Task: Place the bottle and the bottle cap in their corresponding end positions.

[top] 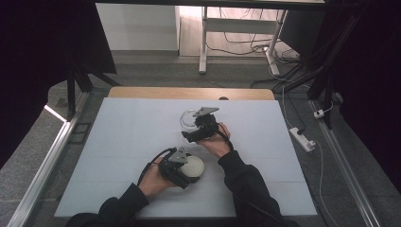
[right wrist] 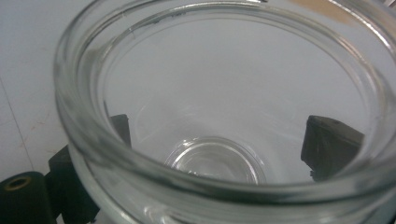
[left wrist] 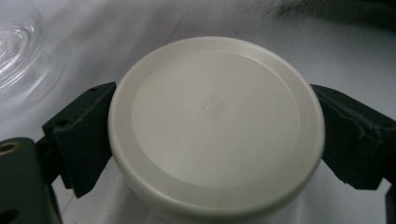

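Left gripper: I have its two black jaws clamped on opposite sides of a round cream-white lid, near the front middle of the table. Grip is across the rim, top face up and level, which I judge keeps the lid ready to be set flat onto an opening.

Right gripper: jaws closed around the body of a clear glass jar, just beyond the lid toward the table's centre. Both jaws show through the glass wall below the rim, so I read this as steadying the jar while the mouth stays free.

Lid: smooth, matte plastic, raised outer ring, flat inner disc with a small embossed square mark at centre.

Jar: thick rolled rim, empty, open-mouthed, round base visible through it.

Table: pale grey-white surface, wooden edge at the far side.
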Available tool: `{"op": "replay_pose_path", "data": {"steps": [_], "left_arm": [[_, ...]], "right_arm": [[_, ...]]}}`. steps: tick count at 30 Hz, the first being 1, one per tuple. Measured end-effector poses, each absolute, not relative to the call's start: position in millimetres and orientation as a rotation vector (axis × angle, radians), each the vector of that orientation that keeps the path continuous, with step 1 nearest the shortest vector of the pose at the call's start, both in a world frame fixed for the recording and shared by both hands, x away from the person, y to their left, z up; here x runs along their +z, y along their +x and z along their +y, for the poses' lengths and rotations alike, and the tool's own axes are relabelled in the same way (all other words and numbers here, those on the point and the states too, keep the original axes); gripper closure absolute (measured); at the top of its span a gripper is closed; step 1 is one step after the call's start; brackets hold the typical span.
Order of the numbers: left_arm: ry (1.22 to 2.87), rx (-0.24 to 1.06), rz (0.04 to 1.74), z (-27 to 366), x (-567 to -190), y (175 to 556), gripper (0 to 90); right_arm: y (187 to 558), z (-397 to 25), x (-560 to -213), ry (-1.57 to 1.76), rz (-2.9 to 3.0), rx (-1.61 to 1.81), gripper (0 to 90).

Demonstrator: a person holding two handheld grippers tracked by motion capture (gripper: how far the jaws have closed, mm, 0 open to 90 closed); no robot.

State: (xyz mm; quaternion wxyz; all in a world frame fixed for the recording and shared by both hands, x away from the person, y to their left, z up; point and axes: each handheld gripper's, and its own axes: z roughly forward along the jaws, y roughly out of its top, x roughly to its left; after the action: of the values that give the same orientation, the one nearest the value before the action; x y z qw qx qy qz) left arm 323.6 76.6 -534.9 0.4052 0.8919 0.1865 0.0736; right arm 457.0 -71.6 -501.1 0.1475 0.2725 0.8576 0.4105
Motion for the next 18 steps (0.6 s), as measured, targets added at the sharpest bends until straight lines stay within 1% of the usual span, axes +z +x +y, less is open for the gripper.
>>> {"op": "replay_pose_path", "data": {"steps": [7, 18], "left_arm": [[2.292, 0.204, 0.475, 75.0, -540.1, 325.8, 8.1], [2.348, 0.174, 0.487, 72.2, -542.6, 329.7, 7.9]], "right_arm": [[458.1, -68.4, -506.2, 0.775, 2.474, 1.169, 6.5], [458.9, -70.4, -511.1, 0.768, 2.482, 1.154, 6.4]]}}
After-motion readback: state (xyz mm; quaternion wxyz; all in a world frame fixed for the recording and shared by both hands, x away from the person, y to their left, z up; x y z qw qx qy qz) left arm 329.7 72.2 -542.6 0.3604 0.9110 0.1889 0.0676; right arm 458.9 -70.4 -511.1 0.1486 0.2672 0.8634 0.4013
